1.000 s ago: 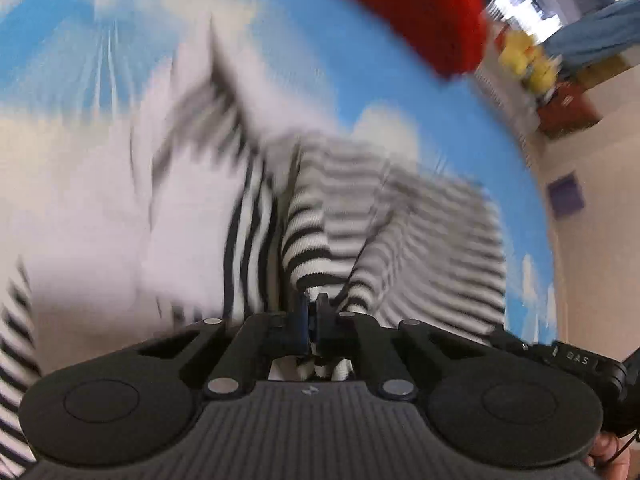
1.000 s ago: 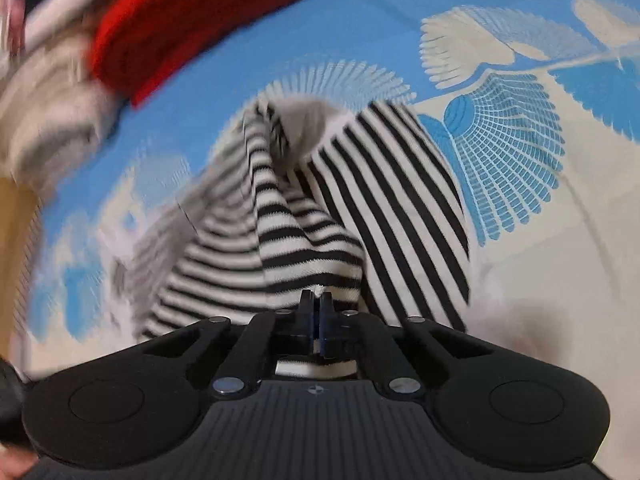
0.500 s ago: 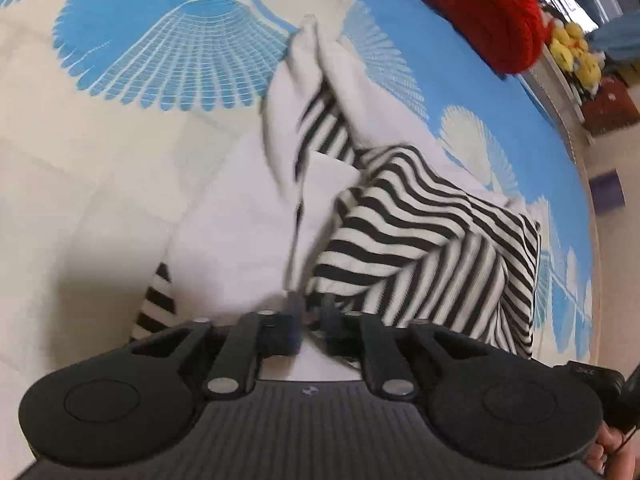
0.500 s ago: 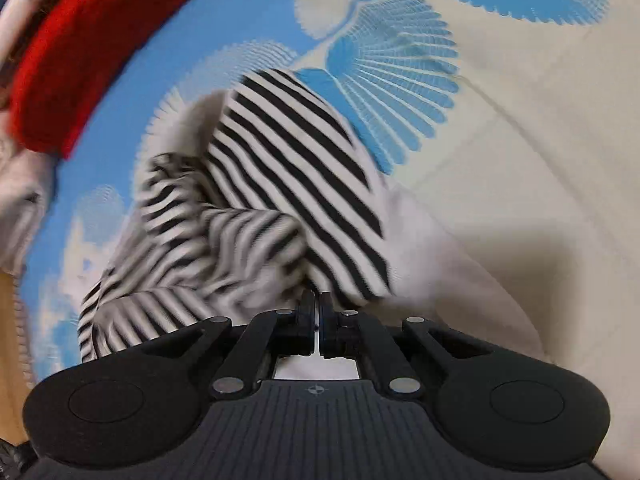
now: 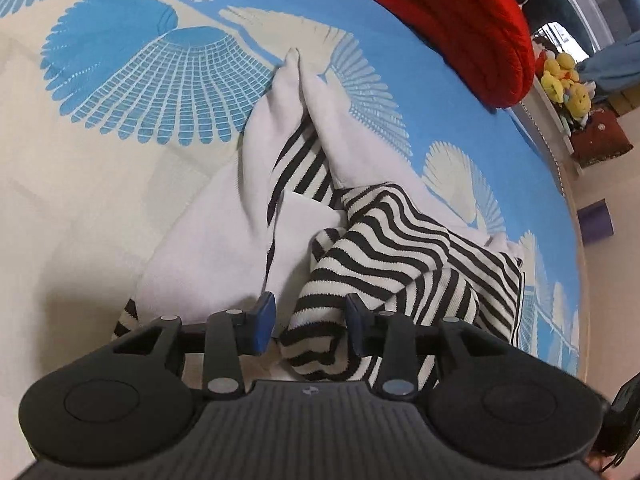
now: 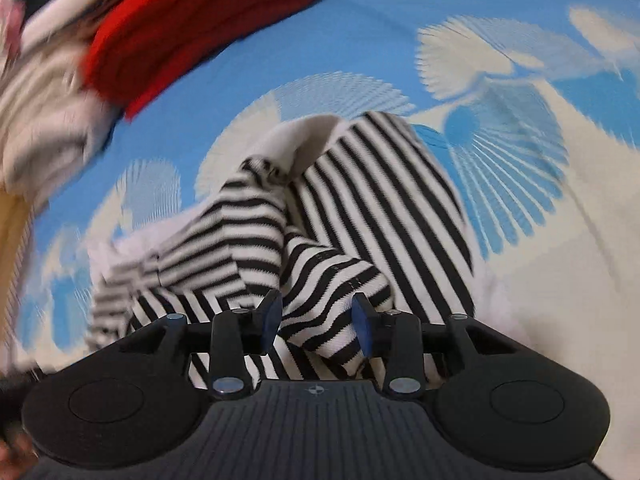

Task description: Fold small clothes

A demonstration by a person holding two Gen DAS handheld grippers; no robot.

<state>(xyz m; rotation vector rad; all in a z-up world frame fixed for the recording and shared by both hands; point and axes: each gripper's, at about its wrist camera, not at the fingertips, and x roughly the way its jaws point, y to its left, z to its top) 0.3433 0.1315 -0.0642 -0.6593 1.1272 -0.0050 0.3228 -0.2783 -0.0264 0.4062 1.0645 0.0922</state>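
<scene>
Since a second ago, when both pairs of fingers were pinched shut on it, the striped garment (image 5: 384, 248) has come down to lie bunched on the blue-and-cream bedspread (image 5: 120, 92), and both sets of jaws have just been opening. The left gripper (image 5: 308, 320) now stands partly apart with a rolled striped fold between its fingers (image 5: 264, 316), and we see no pad pressing on it. The right gripper (image 6: 318, 320) is likewise parted around a striped fold, released as far as its blurred view shows.

We judge this the let-go after laying one fold. Next we need to draw both grippers clear without dragging the cloth, then take fresh hold of the white sleeves (image 5: 288, 120) trailing away from us.

A red knit (image 5: 460, 20) lies beyond on the bedspread, well apart; pale clothes (image 6: 44, 120) sit beside it. Nothing blocks us but the garment's own bulk.
</scene>
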